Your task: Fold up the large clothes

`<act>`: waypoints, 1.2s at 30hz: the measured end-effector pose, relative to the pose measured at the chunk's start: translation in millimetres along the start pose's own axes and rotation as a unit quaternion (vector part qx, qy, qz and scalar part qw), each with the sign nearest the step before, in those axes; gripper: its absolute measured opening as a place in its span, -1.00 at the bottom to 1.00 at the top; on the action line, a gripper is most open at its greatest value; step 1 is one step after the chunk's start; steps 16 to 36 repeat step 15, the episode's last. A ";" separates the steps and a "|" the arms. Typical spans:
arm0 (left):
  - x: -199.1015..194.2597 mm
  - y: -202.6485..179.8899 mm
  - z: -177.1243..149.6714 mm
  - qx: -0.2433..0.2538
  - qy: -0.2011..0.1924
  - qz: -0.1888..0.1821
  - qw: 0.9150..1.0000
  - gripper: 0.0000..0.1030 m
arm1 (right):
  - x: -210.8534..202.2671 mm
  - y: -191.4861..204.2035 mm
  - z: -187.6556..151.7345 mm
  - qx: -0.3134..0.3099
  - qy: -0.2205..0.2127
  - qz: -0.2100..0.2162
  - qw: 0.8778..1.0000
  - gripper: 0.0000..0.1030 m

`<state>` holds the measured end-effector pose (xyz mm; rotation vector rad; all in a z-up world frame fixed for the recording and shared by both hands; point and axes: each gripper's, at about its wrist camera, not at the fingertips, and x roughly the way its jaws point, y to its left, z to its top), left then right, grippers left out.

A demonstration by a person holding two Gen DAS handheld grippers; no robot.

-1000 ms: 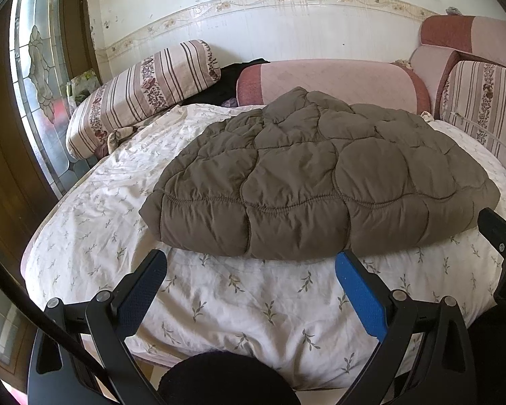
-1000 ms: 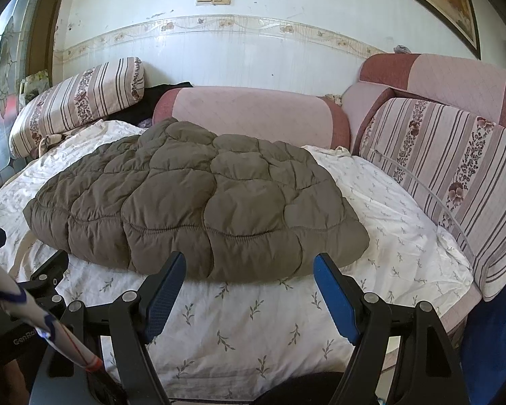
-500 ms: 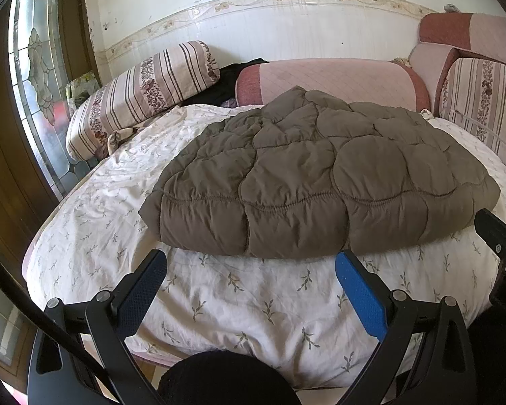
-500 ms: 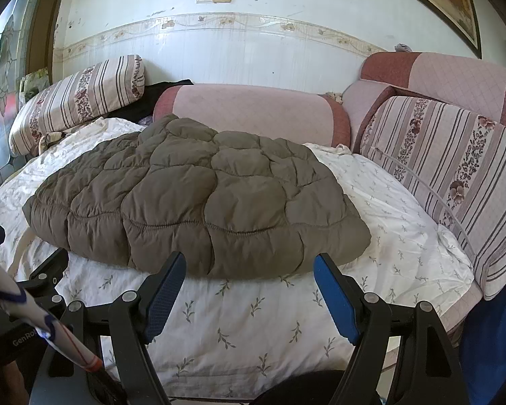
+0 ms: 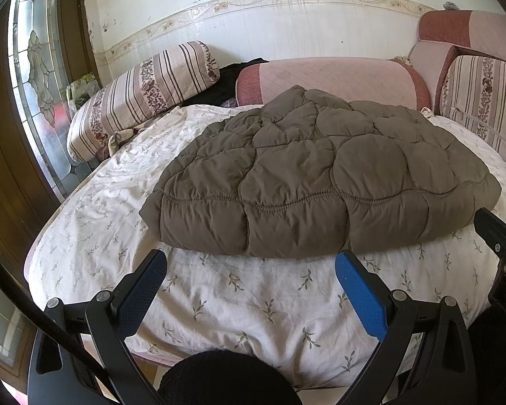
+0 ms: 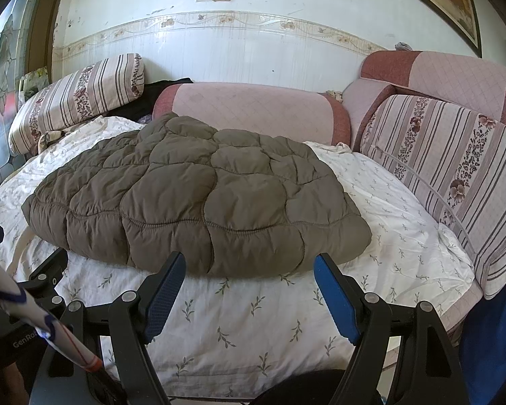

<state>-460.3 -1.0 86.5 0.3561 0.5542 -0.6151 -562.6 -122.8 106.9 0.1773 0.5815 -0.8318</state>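
We hold both grippers, left [image 5: 251, 280] and right [image 6: 249, 281], jaws wide and empty, off the bed's [image 6: 253, 320] near edge. The coat [image 6: 199, 199] lies as a thick slab mid-bed: already folded, or awaiting another fold; we cannot tell.

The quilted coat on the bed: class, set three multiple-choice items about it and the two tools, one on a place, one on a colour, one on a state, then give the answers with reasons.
1. Where does the quilted coat lie?
A. On the floral sheet
B. On the striped bolster
C. On the floor

2. What colour is the coat?
A. Pink
B. Olive-brown
C. White

3. What state are the left tool and right tool in?
A. Both shut on the coat
B. One open, one shut
C. Both open, holding nothing

Answers:
1. A, the coat rests flat on the sheet, apart from the striped bolster.
2. B, its puffed panels are olive-brown in both views.
3. C, each tool's fingers stand wide apart, short of the coat's near hem.
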 end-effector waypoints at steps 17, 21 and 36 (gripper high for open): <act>-2.0 5.9 -0.3 0.005 0.008 0.000 1.000 0.93 | 0.6 -1.3 0.2 0.000 0.000 0.001 1.000 0.61; -2.0 5.9 -0.3 0.005 0.008 0.000 1.000 0.93 | 0.6 -1.3 0.2 0.000 0.000 0.001 1.000 0.61; -2.0 5.9 -0.3 0.005 0.008 0.000 1.000 0.93 | 0.6 -1.3 0.2 0.000 0.000 0.001 1.000 0.61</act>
